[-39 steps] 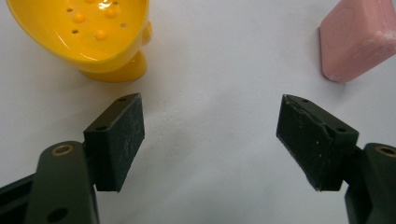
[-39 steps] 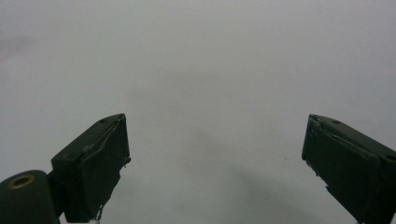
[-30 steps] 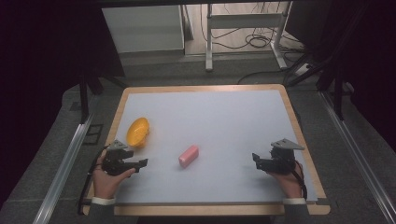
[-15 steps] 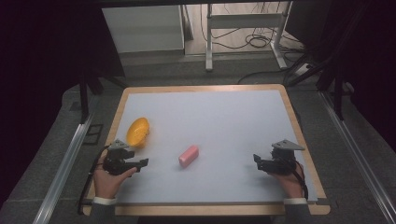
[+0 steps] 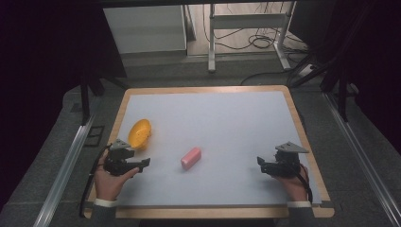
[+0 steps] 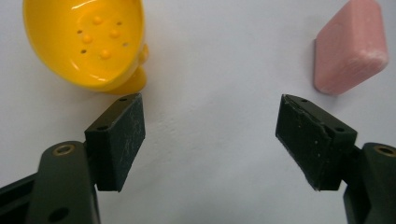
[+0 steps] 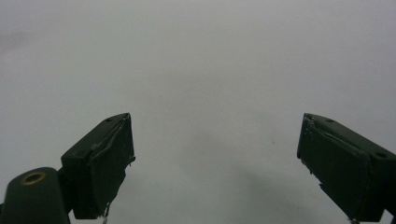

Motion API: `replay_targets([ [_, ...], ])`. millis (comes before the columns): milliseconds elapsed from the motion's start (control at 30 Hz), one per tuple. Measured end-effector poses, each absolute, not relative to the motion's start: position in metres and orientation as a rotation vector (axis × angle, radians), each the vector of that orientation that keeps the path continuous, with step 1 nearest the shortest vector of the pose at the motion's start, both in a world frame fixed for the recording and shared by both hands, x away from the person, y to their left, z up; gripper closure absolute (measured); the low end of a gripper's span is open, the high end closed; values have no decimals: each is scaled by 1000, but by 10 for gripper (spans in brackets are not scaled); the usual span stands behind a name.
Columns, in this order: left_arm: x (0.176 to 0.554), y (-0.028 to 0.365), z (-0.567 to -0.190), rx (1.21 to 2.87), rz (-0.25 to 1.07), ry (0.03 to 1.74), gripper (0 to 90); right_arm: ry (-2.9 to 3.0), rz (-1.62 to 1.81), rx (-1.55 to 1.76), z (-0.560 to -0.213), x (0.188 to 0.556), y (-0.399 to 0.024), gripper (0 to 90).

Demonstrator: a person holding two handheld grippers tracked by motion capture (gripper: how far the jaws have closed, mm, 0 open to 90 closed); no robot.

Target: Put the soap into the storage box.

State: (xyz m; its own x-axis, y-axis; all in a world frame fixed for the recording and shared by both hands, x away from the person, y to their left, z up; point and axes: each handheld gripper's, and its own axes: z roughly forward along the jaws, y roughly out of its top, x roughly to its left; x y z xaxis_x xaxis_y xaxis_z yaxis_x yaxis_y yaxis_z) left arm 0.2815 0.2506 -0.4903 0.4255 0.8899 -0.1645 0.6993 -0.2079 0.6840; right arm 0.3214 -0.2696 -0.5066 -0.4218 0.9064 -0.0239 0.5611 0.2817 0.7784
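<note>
A pink soap bar (image 5: 191, 158) lies near the middle of the pale table top (image 5: 213, 113); it also sits at the upper right of the left gripper view (image 6: 350, 51). A yellow soap dish (image 5: 139, 132) with small bumps and holes (image 6: 88, 42) rests toward the left edge. My left gripper (image 5: 143, 162) is held low just in front of the dish, pointing right toward the soap. Its jaws (image 6: 210, 135) have just been opening and stand wide with nothing between them. My right gripper (image 5: 260, 164) hovers at the right side, open (image 7: 215, 158) over bare table.
A wooden rim (image 5: 302, 127) frames the table top. Metal rails (image 5: 66, 165) run along both sides on the floor. Behind the table stand a white cabinet (image 5: 144, 28) and a metal frame with cables (image 5: 250, 38).
</note>
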Motion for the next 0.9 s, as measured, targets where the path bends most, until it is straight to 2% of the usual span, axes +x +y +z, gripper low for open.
replay_targets([
  [900, 292, 229, -463, 2051, 355, 1238, 240, 2068, 962, 1348, -508, 321, -277, 107],
])
